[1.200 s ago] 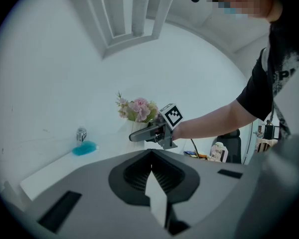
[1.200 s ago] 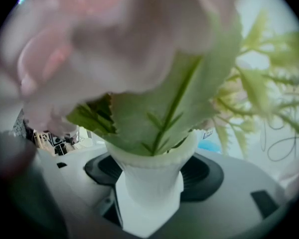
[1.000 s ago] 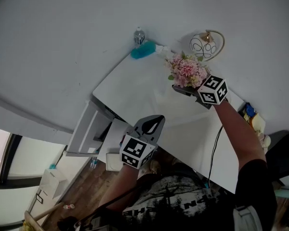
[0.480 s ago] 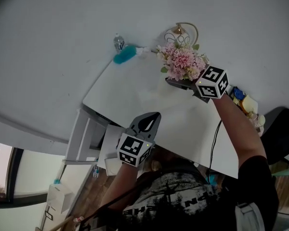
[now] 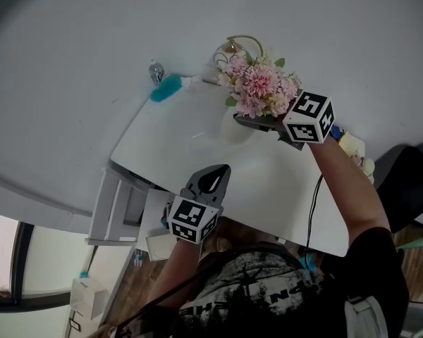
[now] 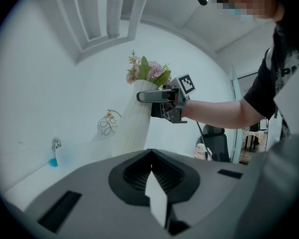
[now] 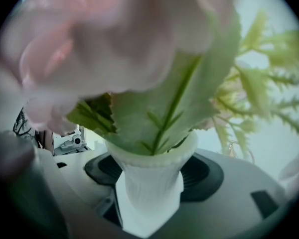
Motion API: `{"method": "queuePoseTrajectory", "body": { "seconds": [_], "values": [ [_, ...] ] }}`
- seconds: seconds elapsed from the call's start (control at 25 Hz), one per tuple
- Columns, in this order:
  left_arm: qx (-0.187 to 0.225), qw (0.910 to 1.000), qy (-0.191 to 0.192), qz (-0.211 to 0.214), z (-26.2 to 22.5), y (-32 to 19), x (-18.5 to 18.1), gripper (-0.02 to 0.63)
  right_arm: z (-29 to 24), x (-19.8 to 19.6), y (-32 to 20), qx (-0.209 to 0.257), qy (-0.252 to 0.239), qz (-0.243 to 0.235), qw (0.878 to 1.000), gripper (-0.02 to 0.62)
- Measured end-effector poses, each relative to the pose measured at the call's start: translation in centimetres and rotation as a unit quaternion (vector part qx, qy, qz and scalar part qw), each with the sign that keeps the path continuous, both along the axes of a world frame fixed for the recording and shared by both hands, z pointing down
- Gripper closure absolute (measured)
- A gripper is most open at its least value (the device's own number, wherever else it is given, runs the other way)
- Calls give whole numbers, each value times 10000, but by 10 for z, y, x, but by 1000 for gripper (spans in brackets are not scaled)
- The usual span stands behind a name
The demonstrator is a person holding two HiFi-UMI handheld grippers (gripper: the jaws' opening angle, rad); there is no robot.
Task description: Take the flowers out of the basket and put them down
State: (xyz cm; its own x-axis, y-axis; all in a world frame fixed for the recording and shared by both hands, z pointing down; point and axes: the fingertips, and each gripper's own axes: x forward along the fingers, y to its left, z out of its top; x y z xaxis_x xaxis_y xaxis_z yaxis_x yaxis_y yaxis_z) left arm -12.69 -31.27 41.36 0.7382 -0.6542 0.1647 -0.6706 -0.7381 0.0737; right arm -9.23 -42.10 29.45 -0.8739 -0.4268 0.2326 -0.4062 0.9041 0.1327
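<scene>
flowers in a white vase, gripped by the right gripper over the table
nearest, the left gripper (image 5: pixel 222 173) hangs at the table's (image 5: pixel 197 143) front edge, jaws pressed together with nothing between them. further in, the right gripper (image 5: pixel 250 122) has its jaws pinching a ribbed white vase (image 7: pixel 152 185) just under the rim, pink flowers (image 5: pixel 259 89) bunched in its top; i cannot tell whether its foot touches the table. at the back by the wall stand a bottle (image 6: pixel 54 151) with blue in it and a round ornament (image 6: pixel 107 126).
</scene>
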Motion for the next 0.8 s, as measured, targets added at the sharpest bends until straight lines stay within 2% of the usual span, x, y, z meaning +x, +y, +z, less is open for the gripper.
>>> {"method": "queuePoseTrajectory", "body": {
  "seconds": [0.28, 0.52, 0.8],
  "values": [
    [24, 9999, 61, 111, -7, 13, 48, 594, -21, 47, 31, 76, -96, 60, 9999, 259],
    [153, 9995, 21, 277, -7, 43, 102, 594, -13, 108, 67, 147, 16, 240, 9996, 259],
    [-62, 9989, 121, 454, -12, 42, 120, 594, 9, 123, 69, -215, 190, 438, 9986, 259]
  ]
}}
